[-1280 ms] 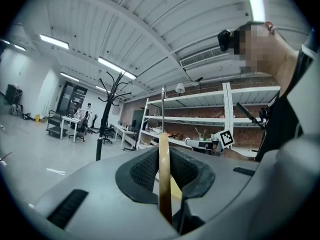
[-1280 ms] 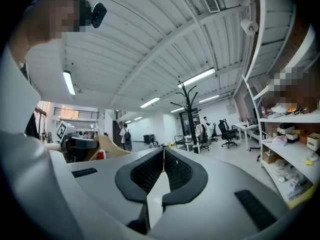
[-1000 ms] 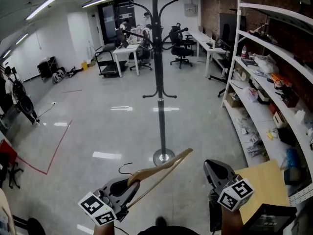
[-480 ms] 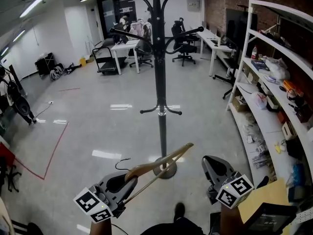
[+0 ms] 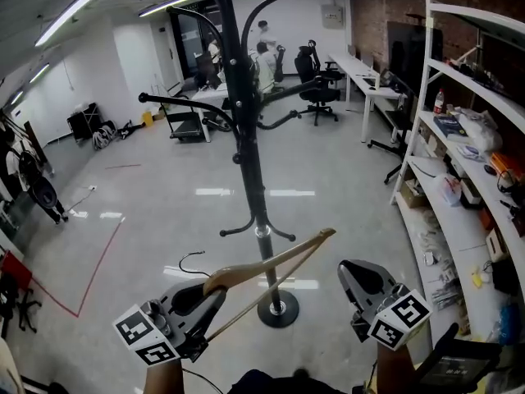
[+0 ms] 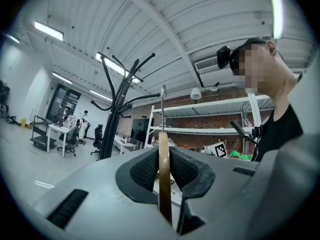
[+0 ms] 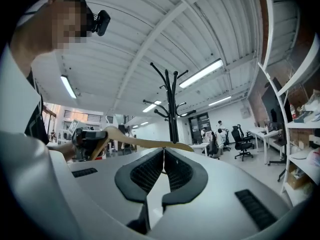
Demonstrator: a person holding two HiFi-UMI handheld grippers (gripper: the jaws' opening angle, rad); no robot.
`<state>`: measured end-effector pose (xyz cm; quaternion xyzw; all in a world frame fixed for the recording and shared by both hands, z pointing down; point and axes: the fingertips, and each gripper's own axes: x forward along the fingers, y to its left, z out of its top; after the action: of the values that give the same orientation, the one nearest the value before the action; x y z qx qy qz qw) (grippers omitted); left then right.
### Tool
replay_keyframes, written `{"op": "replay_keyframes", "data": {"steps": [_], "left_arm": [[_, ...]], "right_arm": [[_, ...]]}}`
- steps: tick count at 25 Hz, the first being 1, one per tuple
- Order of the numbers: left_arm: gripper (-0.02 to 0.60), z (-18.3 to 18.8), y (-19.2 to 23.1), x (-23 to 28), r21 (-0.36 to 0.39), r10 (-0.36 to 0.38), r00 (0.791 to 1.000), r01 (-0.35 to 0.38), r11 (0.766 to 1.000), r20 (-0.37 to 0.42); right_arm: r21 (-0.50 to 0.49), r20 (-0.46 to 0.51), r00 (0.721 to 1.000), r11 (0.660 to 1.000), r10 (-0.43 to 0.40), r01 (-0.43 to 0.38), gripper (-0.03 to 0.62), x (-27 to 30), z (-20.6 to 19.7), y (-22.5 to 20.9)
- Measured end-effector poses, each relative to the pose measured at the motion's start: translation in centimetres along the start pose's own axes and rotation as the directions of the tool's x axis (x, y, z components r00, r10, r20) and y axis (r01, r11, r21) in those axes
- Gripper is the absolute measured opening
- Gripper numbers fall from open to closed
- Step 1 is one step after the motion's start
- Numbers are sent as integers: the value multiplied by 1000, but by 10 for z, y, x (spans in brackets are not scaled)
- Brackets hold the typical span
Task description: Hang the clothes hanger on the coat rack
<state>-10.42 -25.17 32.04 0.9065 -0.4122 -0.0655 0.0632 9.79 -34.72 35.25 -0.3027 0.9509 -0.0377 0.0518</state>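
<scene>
**Short of the coat rack (image 5: 246, 138): hanger carried, hanging not yet done**

The clothes hanger (image 5: 271, 269), of pale wood, is shown clamped edge-on between the pads of the left gripper (image 5: 210, 300), near its middle. One wooden arm is seen to project forward and to the right of that gripper, and the wire hook (image 5: 190, 263) curls out to its left. The right gripper (image 5: 361, 281) is held alongside with its jaws brought together on nothing.

The rack stands just ahead of both grippers, with its round base (image 5: 277, 310) on the floor between them and slightly beyond. In the head view the hanger's arm crosses in front of the pole, but no contact can be confirmed. No peg is engaged by the hook. The task is therefore judged to be at the approach stage: the pick-up is done, while lifting the hook to one of the curved upper pegs (image 5: 176, 101), setting it over, and releasing are judged to remain.

The floor (image 5: 164, 203) is smooth, grey and glossy, with ceiling lights reflected in it, and a red line (image 5: 98, 261) is marked well to the left of the left gripper. Open shelving (image 5: 459, 162), loaded with small items, runs along a brick wall to the right of the right gripper. A white desk (image 5: 361, 76) and office chairs (image 5: 324, 89) are visible far beyond the rack, with people at work there.
</scene>
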Motion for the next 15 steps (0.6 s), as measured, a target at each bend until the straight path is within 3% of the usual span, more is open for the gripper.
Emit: {"op": "replay_keyframes", "data": {"steps": [6, 10, 15], "left_arm": [[52, 28, 41, 41, 90, -57, 998, 60, 994, -33], [52, 38, 66, 67, 83, -100, 992, 106, 991, -74], [52, 61, 96, 87, 97, -153, 984, 161, 982, -90]], "right_arm": [[-35, 60, 998, 999, -4, 6, 8, 32, 38, -19], [-70, 56, 998, 998, 1, 3, 8, 56, 49, -23], [-92, 91, 994, 994, -55, 64, 9, 79, 59, -28]]}}
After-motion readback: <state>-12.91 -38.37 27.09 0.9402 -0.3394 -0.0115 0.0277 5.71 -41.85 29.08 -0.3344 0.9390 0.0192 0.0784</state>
